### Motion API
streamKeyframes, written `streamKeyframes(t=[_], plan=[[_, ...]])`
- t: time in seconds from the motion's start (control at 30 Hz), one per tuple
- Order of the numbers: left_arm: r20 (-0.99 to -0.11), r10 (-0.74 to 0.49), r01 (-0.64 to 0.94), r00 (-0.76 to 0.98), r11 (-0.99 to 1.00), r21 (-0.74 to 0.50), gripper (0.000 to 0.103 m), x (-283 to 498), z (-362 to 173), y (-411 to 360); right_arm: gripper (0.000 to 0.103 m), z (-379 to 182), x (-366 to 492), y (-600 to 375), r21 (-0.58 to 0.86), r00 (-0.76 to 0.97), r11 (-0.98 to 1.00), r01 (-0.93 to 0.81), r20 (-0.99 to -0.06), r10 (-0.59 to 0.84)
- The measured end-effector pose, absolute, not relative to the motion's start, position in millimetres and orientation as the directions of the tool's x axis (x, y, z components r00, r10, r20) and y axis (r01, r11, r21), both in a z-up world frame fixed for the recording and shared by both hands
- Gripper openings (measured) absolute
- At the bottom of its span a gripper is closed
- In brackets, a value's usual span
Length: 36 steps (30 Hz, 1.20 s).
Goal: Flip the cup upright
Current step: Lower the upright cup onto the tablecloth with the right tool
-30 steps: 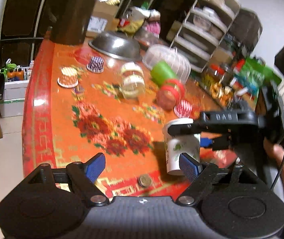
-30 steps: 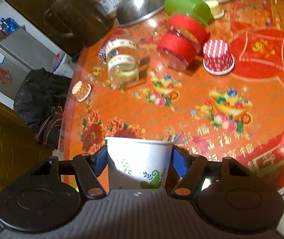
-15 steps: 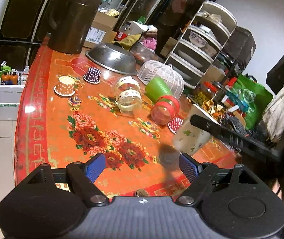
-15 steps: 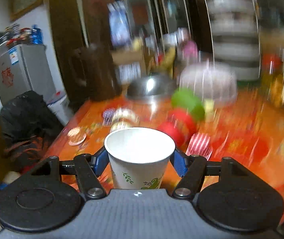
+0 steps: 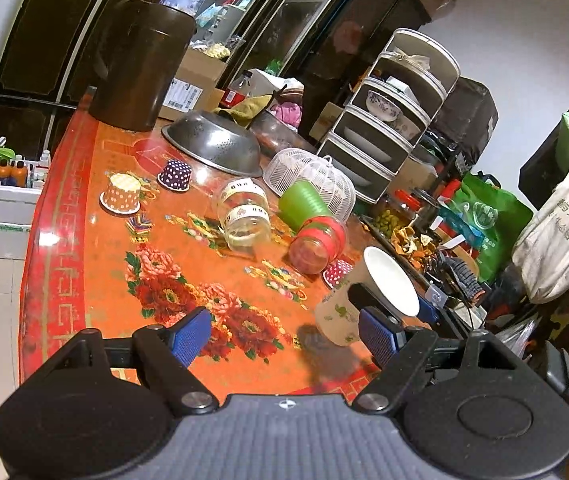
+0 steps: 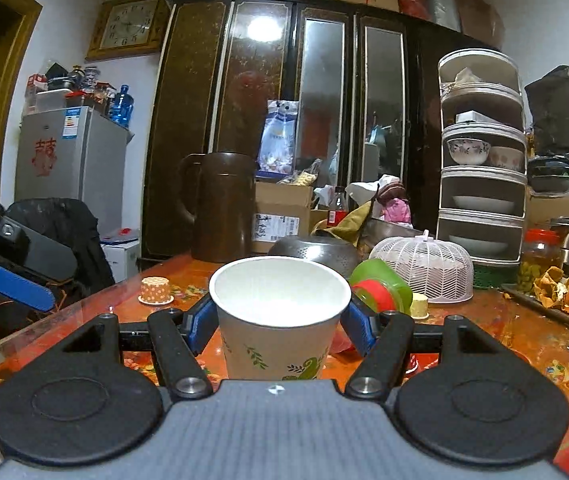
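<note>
A white paper cup with green leaf print (image 6: 280,320) sits between the blue pads of my right gripper (image 6: 279,326), which is shut on it. The cup's open mouth faces up in the right wrist view. In the left wrist view the same cup (image 5: 348,304) hangs tilted above the near right part of the red flowered table (image 5: 84,248), mouth up and to the right. My left gripper (image 5: 280,338) is open and empty, just left of the cup and above the table's front edge. One left finger (image 6: 16,286) shows at the left of the right wrist view.
On the table lie a clear jar (image 5: 244,216), a red-banded jar (image 5: 316,240) and a green container (image 5: 304,204). Small upside-down paper cups (image 5: 122,196) (image 5: 174,174) (image 5: 338,272), a steel colander (image 5: 216,144), a white mesh cover (image 5: 312,176) and a brown jug (image 5: 136,64) stand further back.
My right gripper has lifted the cup off the table and turned it from mouth-down to mouth-up. My left gripper has stayed open and pulled back a little.
</note>
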<state>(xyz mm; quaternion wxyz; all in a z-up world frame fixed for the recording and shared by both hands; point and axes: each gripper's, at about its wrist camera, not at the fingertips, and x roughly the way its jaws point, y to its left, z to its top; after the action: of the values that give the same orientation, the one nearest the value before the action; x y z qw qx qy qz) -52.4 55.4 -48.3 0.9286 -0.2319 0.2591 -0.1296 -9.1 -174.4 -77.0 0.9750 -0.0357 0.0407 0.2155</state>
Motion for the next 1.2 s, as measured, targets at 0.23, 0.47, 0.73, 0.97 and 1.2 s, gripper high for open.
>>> streamKeyframes(t=[0.23,0.47,0.73,0.97,1.2], plan=[[-0.424,-0.36,0.114,0.831,0.857,-0.503,0.084,-53.6,-52.6,56.6,0.067,-77.6,1.2,-160.5,-0.06,0.91,0.912,-0.405,-0.12,0.396],[-0.424,-0.35,0.097,0.835,0.853,-0.514,0.084,-55.2,-56.4,63.6,0.067,-82.6,7.2,-151.2,-0.032,0.9,0.912,-0.409,-0.175,0.398],[-0.43,-0.346,0.083,0.834,0.849,-0.521,0.084,-53.6,-60.6,69.0,0.068,-86.9,9.9,-148.2,-0.005,0.897,0.915,-0.403,-0.2,0.394],[-0.43,-0.344,0.08,0.835,0.849,-0.522,0.084,-53.6,-60.7,69.3,0.069,-86.5,12.7,-144.3,-0.015,0.893,0.915,-0.402,-0.226,0.389],[-0.431,-0.342,0.08,0.835,0.85,-0.52,0.084,-54.4,-60.8,69.3,0.094,-84.6,13.5,-140.0,-0.039,0.894,0.916,-0.4,-0.234,0.381]])
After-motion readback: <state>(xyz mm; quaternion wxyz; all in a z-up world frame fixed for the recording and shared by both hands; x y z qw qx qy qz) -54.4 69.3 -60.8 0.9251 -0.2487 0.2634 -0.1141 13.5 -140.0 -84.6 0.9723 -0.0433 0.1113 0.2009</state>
